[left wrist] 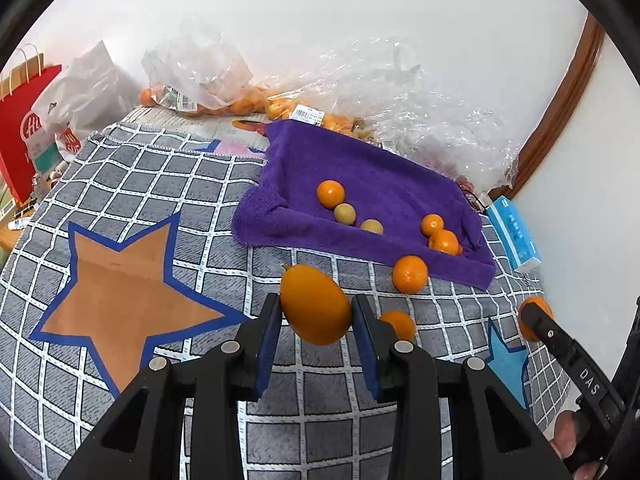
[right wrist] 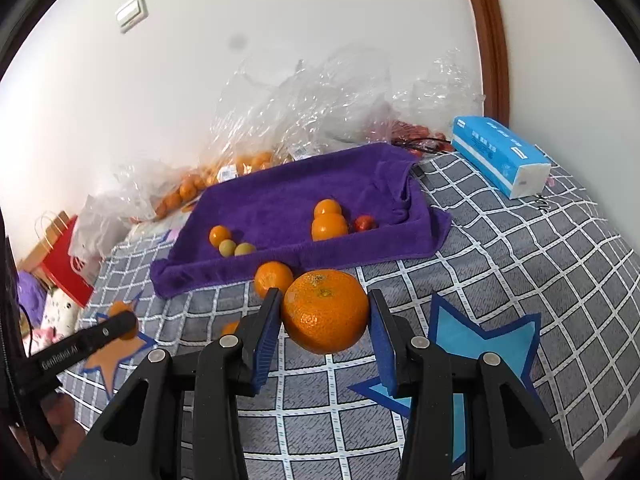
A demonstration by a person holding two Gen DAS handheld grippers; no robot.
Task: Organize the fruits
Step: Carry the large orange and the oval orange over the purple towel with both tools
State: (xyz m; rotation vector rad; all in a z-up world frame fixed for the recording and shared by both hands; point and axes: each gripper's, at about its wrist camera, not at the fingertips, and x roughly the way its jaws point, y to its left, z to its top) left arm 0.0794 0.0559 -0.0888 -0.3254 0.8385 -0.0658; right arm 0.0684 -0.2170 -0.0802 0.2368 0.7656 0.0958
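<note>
Tools [left wrist: 316, 312] [right wrist: 324, 312] each clamped on fruit: smooth oval (left) [left wrist: 315, 305], dimpled mandarin [right wrist: 325, 311].

Bright even indoor light, soft shadows, sharp focus, fisheye bending, dark corners

Looked like a home, probably a bedroom or living room. A soft grey checked blanket [left wrist: 168, 184] with star patches covered the surface, with a purple towel [left wrist: 360, 176] spread over a tray-like shape on it. Plain white wall [right wrist: 200, 80] carried a light switch [right wrist: 131, 12]; a brown wooden door frame [right wrist: 490, 32] stood at the corner. Household clutter along the wall: plastic grocery bags [right wrist: 320, 108] of fruit with price labels, a red paper shopping bag [left wrist: 20, 132], a tissue pack [right wrist: 500, 154].
</note>
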